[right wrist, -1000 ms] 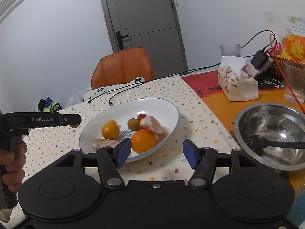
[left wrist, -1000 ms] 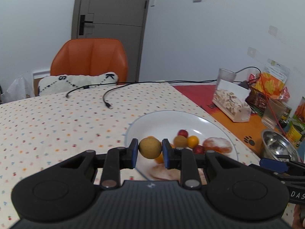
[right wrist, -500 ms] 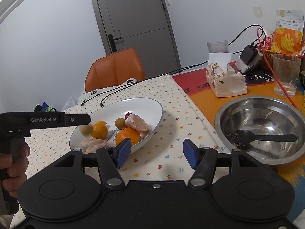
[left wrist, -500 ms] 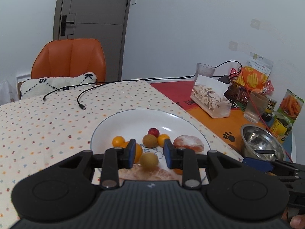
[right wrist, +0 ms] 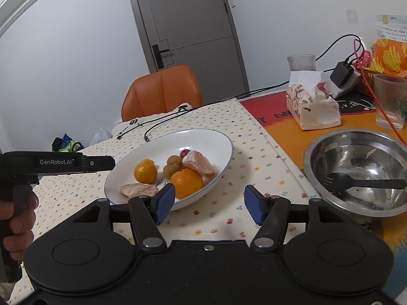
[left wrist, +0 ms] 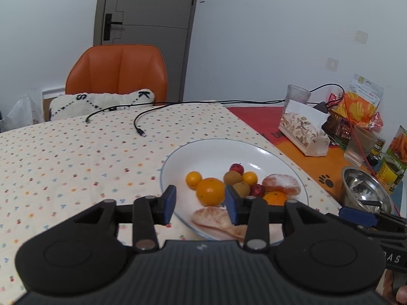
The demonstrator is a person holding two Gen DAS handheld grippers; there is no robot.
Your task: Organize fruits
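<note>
We hold the left gripper (left wrist: 200, 204) with its blue pads apart and nothing between them, low over the near rim of the white plate (left wrist: 221, 145), and the right gripper (right wrist: 209, 204) likewise spread wide and empty over the dotted tablecloth (right wrist: 254, 152) beside that plate. The smooth, round plate carries the fruit: two brown longans (left wrist: 236, 183), oranges, small red fruits and two peeled segments. A dented steel bowl (right wrist: 356, 139) sits toward the table's right edge, an orange chair (left wrist: 117, 68) and grey door (left wrist: 145, 7) beyond.
</note>
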